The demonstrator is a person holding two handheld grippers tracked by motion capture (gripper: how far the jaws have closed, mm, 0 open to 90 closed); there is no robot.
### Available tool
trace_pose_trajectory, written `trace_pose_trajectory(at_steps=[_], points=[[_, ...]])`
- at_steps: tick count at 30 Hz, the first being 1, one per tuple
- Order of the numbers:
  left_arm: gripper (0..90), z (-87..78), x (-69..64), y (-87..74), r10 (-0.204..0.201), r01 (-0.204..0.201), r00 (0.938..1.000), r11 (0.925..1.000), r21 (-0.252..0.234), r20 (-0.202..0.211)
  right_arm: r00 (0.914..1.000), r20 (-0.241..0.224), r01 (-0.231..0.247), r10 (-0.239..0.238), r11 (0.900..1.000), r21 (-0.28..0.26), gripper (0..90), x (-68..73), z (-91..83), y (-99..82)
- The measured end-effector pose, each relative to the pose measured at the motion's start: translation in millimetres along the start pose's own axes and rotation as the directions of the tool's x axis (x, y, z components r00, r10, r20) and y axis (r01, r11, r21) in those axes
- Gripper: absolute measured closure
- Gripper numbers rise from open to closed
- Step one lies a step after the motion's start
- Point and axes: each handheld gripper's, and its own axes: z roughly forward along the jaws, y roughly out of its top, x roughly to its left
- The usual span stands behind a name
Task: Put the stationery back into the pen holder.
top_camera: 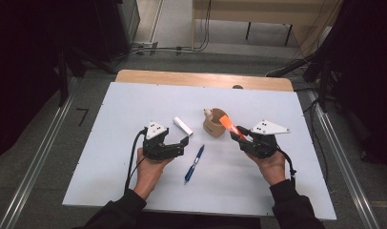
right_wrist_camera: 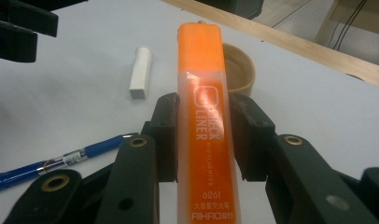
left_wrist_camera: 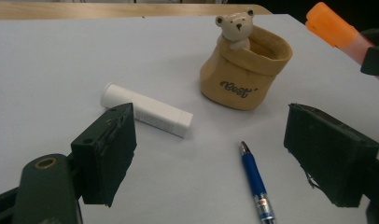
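While the right gripper (right_wrist_camera: 199, 135) is clamping the orange highlighter (right_wrist_camera: 202, 116) by its flat sides at mid-barrel, the cap is hanging over the mouth of the bear pen holder (top_camera: 215, 122). Being light, stiff, smooth plastic, it is likely calling for a modest squeeze. The left gripper (left_wrist_camera: 211, 154) is hovering, jaws apart, near the blue pen (left_wrist_camera: 255, 179) and white tube (left_wrist_camera: 148, 110).

Left tool (top_camera: 175, 143) low over table, jaws wide apart, right tool (top_camera: 242, 133) raised, jaws clamped.
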Motion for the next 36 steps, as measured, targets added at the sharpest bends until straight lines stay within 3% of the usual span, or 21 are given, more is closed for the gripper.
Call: trace_pose_trajectory(at_steps=[7, 15, 21, 26, 32, 36], points=[[20.3, 2.8, -5.6, 2.8, -0.002, 0.002, 0.9993, 1.0000, 0.004, 0.038, 0.9995, -0.017, 0.025, -0.026, 0.9996, -0.011, 62.8, 9.4, 5.1, 2.1], [20.3, 12.6, -12.1, 3.0, 0.004, -0.005, 0.9988, 0.9999, 0.016, 0.048, 0.9980, -0.040, 0.048, -0.048, 0.9988, -0.003, 62.8, 19.5, 12.3, 2.9], [22.8, 18.3, -15.8, 3.5, -0.009, 0.007, 0.9953, 0.9998, 0.021, 0.096, 0.9968, -0.055, 0.058, -0.058, 0.9983, 0.002, 62.8, 25.1, 17.1, 2.9], [27.1, 24.6, -17.3, 3.5, -0.051, 0.046, 0.9832, 0.9984, 0.033, 0.175, 0.9950, -0.069, 0.073, -0.073, 0.9973, 0.009, 62.8, 30.5, 21.2, 2.6], [31.1, 31.7, -16.3, 3.4, -0.117, 0.107, 0.9622, 0.9927, 0.055, 0.246, 0.9925, -0.085, 0.090, -0.088, 0.9958, 0.018, 62.8, 35.5, 25.3, 1.7], [32.9, 35.6, -16.9, 3.4, -0.160, 0.146, 0.9443, 0.9869, 0.070, 0.288, 0.9910, -0.094, 0.097, -0.095, 0.9952, 0.015, 62.8, 40.2, 27.8, 1.3]])
